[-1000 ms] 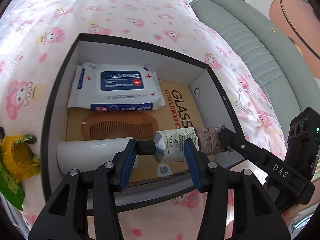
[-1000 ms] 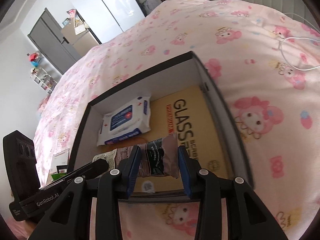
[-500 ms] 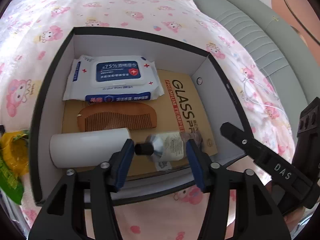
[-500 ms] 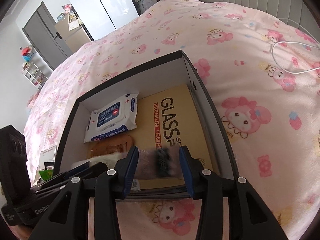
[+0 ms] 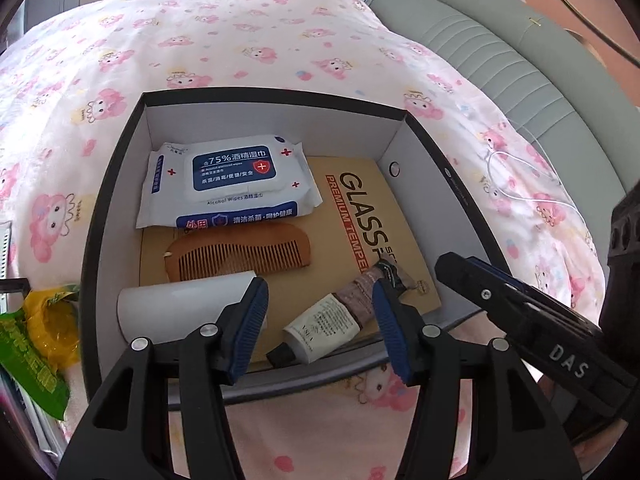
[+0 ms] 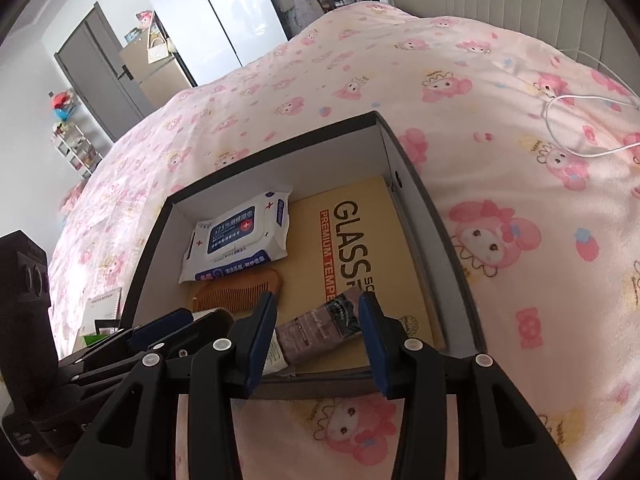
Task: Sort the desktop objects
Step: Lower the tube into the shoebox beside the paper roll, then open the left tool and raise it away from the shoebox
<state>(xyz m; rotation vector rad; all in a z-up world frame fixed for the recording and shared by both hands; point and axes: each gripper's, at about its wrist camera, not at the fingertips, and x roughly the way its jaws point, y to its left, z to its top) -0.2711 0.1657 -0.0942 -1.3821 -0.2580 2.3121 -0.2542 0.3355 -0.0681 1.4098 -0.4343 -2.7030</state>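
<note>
While both hand-held grippers are hovering over the near rim of the box (image 5: 100, 216), the green and yellow snack packets (image 5: 36, 344) are lying outside it, off to the left of the left gripper (image 5: 320, 320) on the pink cartoon-print bedspread (image 5: 240, 40). That gripper is standing with its blue pads wide apart and nothing between them. Just past its left finger a white cylinder (image 5: 180, 312) is lying on its side, and beyond that a wooden comb (image 5: 240, 254) and a wipes pack (image 5: 228, 180) reading "75%" and "Alcohol Wipes" are resting further in. Between and just ahead of its fingers the cream tube (image 5: 340, 316) is lying flat on the box floor, its long axis running diagonally from the black cap near the front wall up to the crimped end at the right; its small label is too fine for me to read surely. Under it all, a tan carton (image 5: 360, 208) is showing "GLASS" and "PREMIUM TEMPE". The right gripper (image 6: 318, 328), marked "DAS" on its side, is likewise spread wide and empty, the tube's dark crimped end sitting just ahead between its fingers. Either gripper is about equally near the tube. With everything already in the box, I judge that only the packets outside are left for sorting, and the left hand is nearer them.
</note>
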